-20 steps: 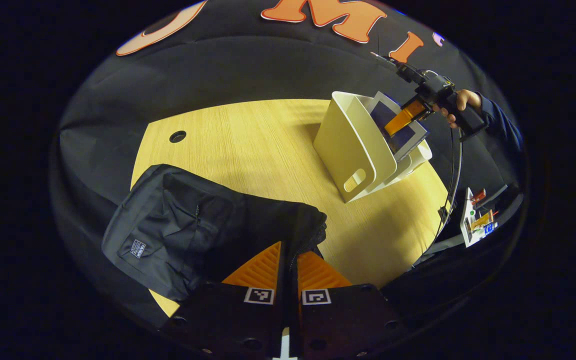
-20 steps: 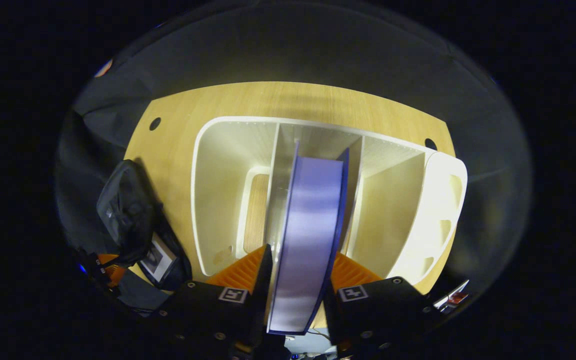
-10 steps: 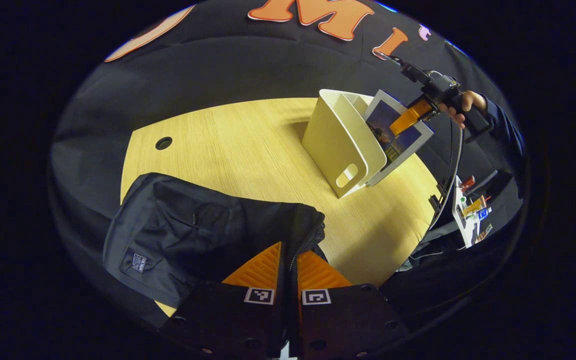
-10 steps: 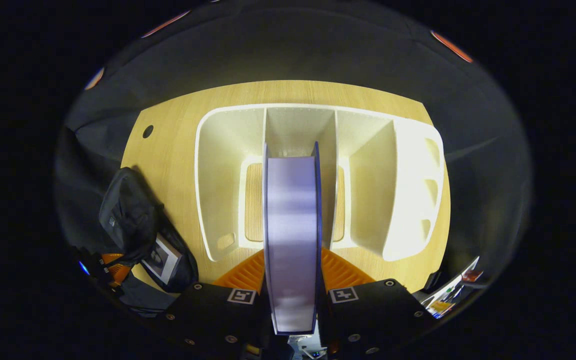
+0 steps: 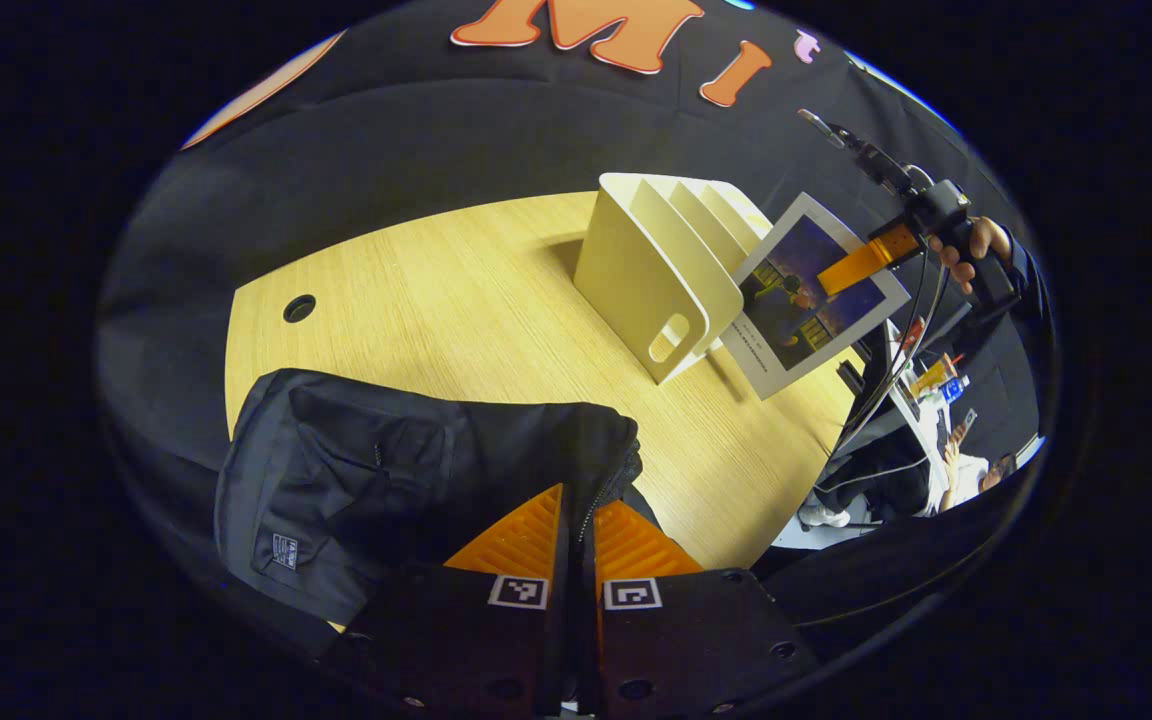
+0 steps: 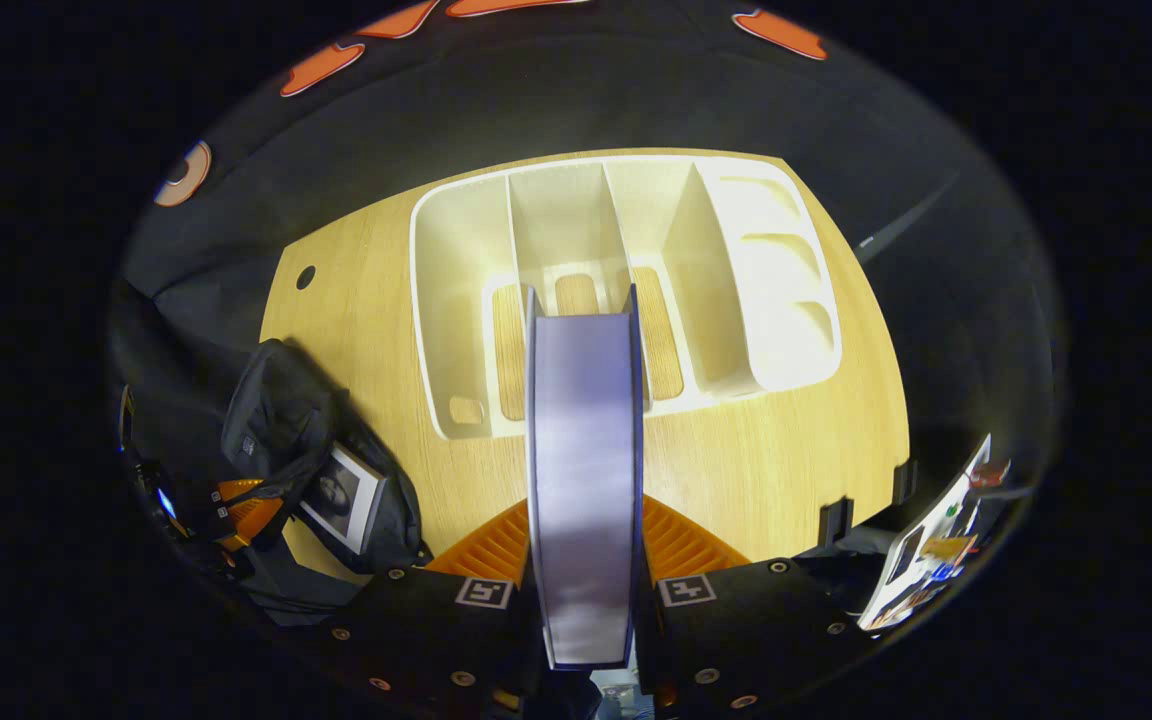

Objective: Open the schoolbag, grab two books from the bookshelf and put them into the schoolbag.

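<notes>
A: Where is the book at this moment?

B: Clamped between the right tongs, both fingers pressing on its covers. In the right gripper view it stands edge-on — pale, blurred page block with thin dark-blue cover edges on either side. In the left gripper view the right tongs hold the book in the air, tilted, just beside the bookshelf and free of its slots. Its cover has a white border round a dark blue picture.

A: And the bookshelf itself?

B: A cream-white plastic rack with upright dividers, standing on the wooden tabletop. From above, in the right gripper view, the bookshelf shows several slots with the wood showing through openings in its base.

A: The schoolbag?

B: Black fabric, with a small patch label on its front pocket. The schoolbag lies on the near side of the tabletop, well apart from the bookshelf. The left tongs are nearly closed, pinching the bag's edge by the zipper. In the right gripper view the schoolbag gapes open — another book with a white-bordered dark cover sits in its mouth.

A: Anything else?

B: A hand grips the right tool's handle.
</notes>
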Motion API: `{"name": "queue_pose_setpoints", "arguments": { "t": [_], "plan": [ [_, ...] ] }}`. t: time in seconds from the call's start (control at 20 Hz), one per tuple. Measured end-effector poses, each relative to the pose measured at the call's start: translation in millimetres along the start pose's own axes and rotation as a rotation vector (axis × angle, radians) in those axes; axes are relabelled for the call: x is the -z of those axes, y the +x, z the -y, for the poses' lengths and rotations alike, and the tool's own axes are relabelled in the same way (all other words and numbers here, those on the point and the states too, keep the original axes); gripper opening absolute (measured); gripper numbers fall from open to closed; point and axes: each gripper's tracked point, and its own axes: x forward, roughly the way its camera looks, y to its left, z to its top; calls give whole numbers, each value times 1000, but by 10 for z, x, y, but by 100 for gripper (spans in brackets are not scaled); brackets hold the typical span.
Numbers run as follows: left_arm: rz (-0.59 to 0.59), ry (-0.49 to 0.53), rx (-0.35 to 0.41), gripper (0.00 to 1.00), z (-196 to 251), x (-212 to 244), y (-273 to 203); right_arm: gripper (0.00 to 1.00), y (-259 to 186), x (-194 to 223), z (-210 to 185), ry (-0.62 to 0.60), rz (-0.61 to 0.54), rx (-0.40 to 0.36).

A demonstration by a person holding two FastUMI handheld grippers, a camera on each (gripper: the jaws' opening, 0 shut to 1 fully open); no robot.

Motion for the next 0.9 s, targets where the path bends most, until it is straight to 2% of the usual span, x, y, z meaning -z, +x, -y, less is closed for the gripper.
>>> {"name": "queue_pose_setpoints", "arguments": {
  "t": [0.4, 0.7, 0.9],
  "plan": [
    [-3, 102, 45, 6, 12, -22, -32, 38, -182, 768, -298, 188, 37, -119],
    [8, 152, 58, 7, -21, -76, -156, 38, -223, 958, -794, 296, 97, -293],
    [28, 163, 53, 6, -66, -151, -250, 37, -274, 1003, -1138, 316, 113, -433]
  ]
}}
